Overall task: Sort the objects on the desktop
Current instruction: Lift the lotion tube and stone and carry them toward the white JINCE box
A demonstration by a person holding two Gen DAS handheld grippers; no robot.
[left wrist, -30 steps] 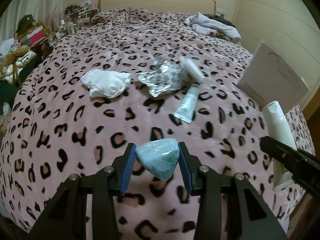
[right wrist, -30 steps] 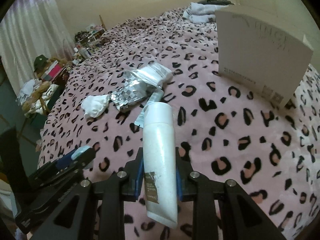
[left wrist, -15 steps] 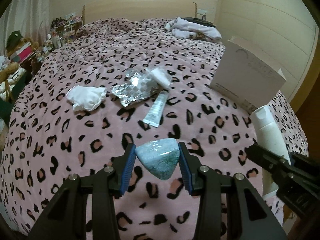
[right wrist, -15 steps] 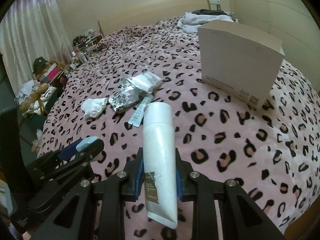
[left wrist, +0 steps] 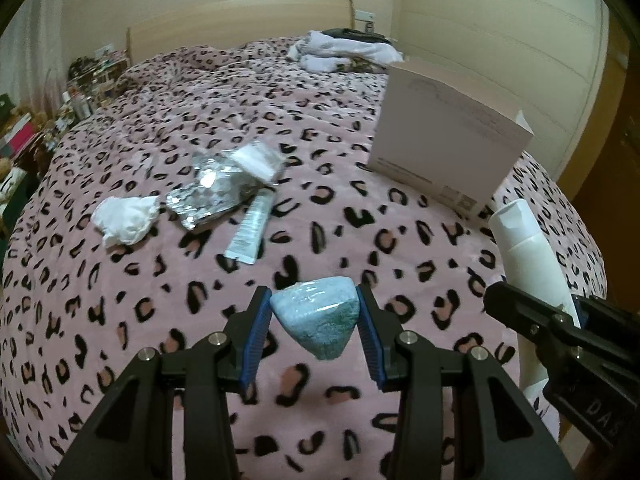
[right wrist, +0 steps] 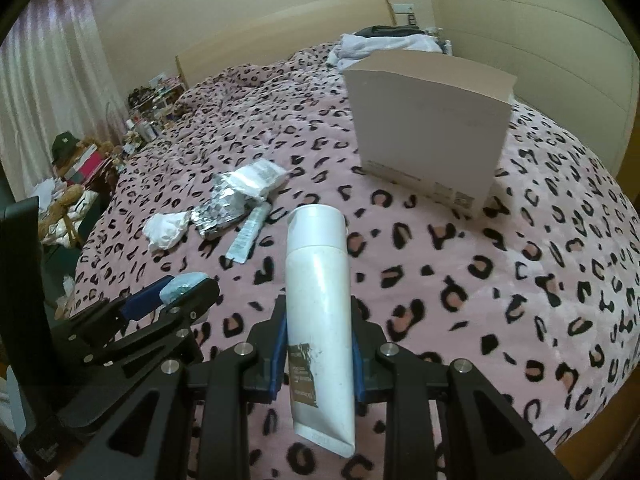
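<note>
My left gripper [left wrist: 314, 318] is shut on a pale blue wedge-shaped sponge [left wrist: 318, 326], held above the leopard-print bedspread [left wrist: 160, 320]. My right gripper [right wrist: 318, 344] is shut on a white squeeze tube [right wrist: 318, 300], cap pointing away. The tube [left wrist: 528, 248] and right gripper show at the right edge of the left wrist view; the left gripper with the sponge [right wrist: 184, 282] shows at lower left of the right wrist view. On the bed lie a crumpled white tissue [left wrist: 126, 220], a silver foil wrapper [left wrist: 208, 196], a clear packet [left wrist: 260, 158] and a small silver tube [left wrist: 252, 228].
A white cardboard box [left wrist: 444, 140] stands on the bed at the right, beyond both grippers. Folded white clothes [left wrist: 344, 52] lie by the headboard. Cluttered shelves and bags [right wrist: 80, 160] stand off the bed's left side. The bed's edge runs close on the right.
Both grippers have drawn back and a little up with their loads. The items on the bed look smaller and farther, and the box has come more into view.
</note>
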